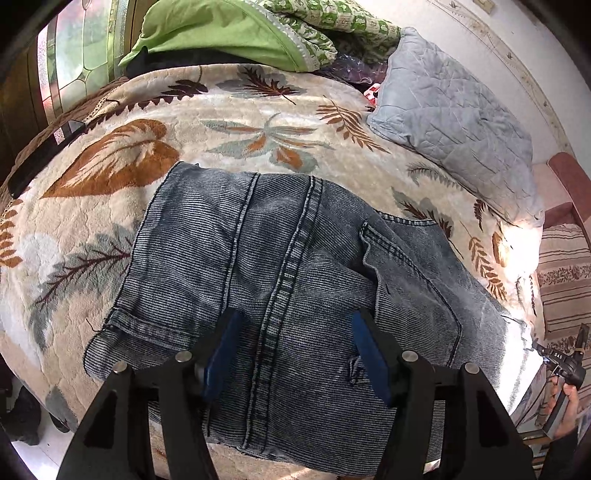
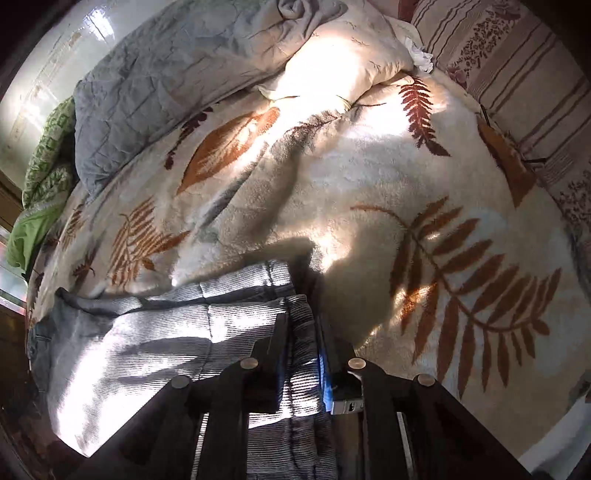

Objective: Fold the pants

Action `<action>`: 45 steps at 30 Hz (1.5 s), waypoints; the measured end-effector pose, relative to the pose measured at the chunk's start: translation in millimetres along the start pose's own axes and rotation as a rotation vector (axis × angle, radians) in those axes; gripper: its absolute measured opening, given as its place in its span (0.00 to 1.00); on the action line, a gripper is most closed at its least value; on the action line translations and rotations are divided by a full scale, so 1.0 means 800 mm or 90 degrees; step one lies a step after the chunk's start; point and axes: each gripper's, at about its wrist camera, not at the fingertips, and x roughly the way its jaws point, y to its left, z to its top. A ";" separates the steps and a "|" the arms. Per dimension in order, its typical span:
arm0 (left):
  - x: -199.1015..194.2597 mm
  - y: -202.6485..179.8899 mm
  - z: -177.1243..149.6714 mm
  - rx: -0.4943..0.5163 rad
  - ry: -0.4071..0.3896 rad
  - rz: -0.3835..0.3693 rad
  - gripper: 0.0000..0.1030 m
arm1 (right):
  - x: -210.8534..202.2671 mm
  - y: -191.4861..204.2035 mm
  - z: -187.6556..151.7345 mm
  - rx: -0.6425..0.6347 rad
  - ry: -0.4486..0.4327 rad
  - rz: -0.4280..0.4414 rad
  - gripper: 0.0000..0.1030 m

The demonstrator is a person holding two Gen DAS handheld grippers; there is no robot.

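A cream blanket [image 1: 236,110] printed with rust and grey leaves covers the bed and fills both views; to the right of the denim in the right wrist view it runs bare as far as a striped cushion [image 2: 517,74]. A grey quilted pillow [image 1: 454,136] lies at the far right edge of the blanket, and green bedding [image 1: 229,29] is heaped along the far side. The pants [image 1: 266,266], faded blue-grey jeans, lie folded on the near part of the blanket, their hem edge toward the left and open blanket beyond their far edge. The left gripper [image 1: 295,332] hovers over the jeans' central seam with its blue-padded fingers spread wide, nothing between them. The right gripper [image 2: 303,332] is pinching the right-hand edge of the jeans between its fingers.
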 end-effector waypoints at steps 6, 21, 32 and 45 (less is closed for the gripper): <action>-0.020 -0.016 -0.004 0.004 -0.030 -0.029 0.62 | -0.067 0.002 -0.008 0.015 -0.075 0.006 0.58; 0.005 -0.020 -0.013 0.032 -0.029 -0.009 0.69 | -0.024 -0.033 -0.081 0.200 0.075 0.149 0.61; 0.007 -0.023 -0.014 0.047 -0.039 -0.008 0.72 | -0.059 -0.027 -0.092 0.264 0.055 0.183 0.54; 0.008 -0.015 -0.014 0.052 -0.048 -0.008 0.73 | -0.072 0.020 -0.107 0.189 -0.023 0.027 0.06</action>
